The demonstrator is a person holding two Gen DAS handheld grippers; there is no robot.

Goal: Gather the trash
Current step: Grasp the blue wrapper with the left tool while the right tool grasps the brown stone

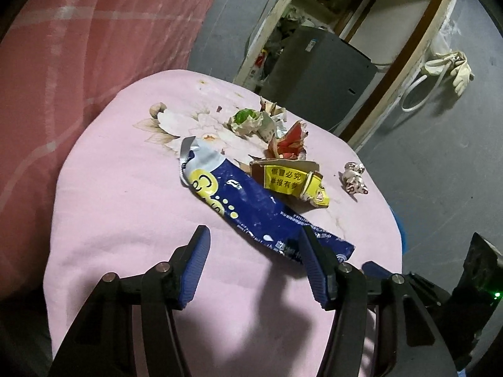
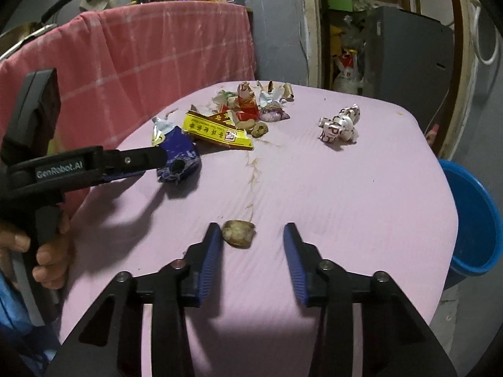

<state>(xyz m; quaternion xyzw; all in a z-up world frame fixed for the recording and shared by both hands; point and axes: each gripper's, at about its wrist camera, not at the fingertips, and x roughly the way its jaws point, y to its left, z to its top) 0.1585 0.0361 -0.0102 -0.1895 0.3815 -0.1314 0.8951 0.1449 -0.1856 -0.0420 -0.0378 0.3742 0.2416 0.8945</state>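
Trash lies on a pink-covered table (image 1: pixel 125 194). A blue snack wrapper (image 1: pixel 251 201) lies in the middle; my open left gripper (image 1: pixel 254 232) hovers at its near end, right finger over its corner. In the right wrist view the left gripper (image 2: pixel 151 163) reaches the wrapper (image 2: pixel 179 157) from the left. Behind it lie a yellow torn box (image 1: pixel 289 179), red scraps (image 1: pixel 290 139), a crumpled paper with green (image 1: pixel 248 121) and a crumpled white-red wrapper (image 1: pixel 355 177). My right gripper (image 2: pixel 251 229) is open, with a small brown lump (image 2: pixel 239 234) between its fingertips, close to the left finger.
A blue bucket (image 2: pixel 474 216) stands beside the table's right edge. A pink checked cloth (image 2: pixel 141 62) hangs behind the table on the left. A grey appliance (image 2: pixel 408 59) and a cluttered doorway are behind. A brown stain (image 2: pixel 254 172) runs down the cover.
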